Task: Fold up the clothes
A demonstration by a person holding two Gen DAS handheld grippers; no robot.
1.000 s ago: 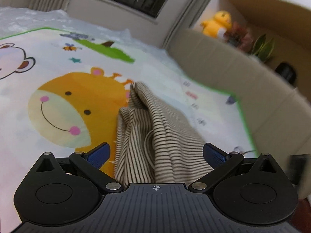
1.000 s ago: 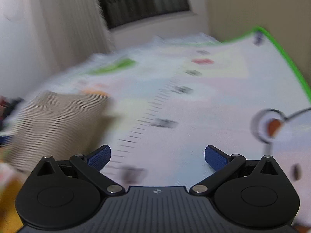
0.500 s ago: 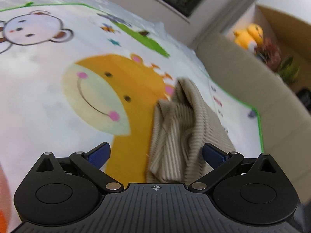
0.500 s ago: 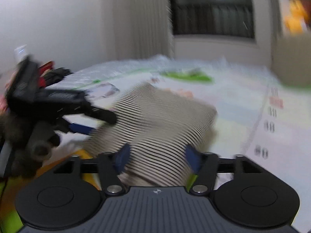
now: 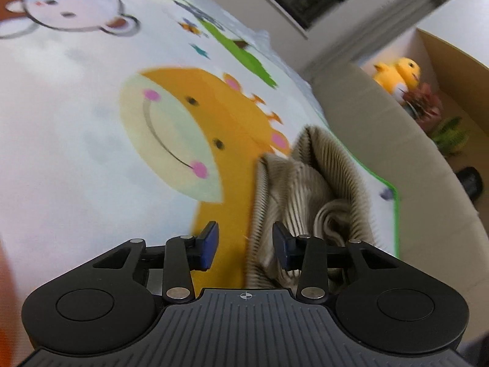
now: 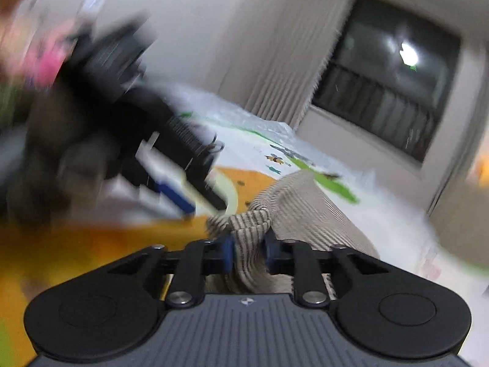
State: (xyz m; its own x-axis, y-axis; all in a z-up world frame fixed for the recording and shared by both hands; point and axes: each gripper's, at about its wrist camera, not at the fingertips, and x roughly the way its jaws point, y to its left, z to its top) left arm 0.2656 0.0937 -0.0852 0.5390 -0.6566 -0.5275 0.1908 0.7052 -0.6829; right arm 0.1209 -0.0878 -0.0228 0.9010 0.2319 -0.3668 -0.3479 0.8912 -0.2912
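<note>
A beige striped garment point(image 5: 305, 189) lies bunched on a cartoon play mat point(image 5: 76, 128), over the giraffe picture. My left gripper point(image 5: 244, 244) is half closed, its jaws still apart, with the garment's left edge between the pads. In the right wrist view my right gripper point(image 6: 248, 252) is shut on a fold of the striped garment point(image 6: 305, 208). The left gripper point(image 6: 171, 165) shows there as a blurred dark shape to the upper left, just left of the cloth.
A beige sofa back point(image 5: 397, 159) runs along the mat's right side, with a yellow plush toy point(image 5: 397, 73) and plants behind it. A dark window point(image 6: 391, 98) and curtains stand at the far wall. Crinkled plastic sheet point(image 6: 244, 116) edges the mat.
My right gripper swung left onto the garment and shut on a fold. My left gripper narrowed from wide open and shifted toward the cloth's left edge.
</note>
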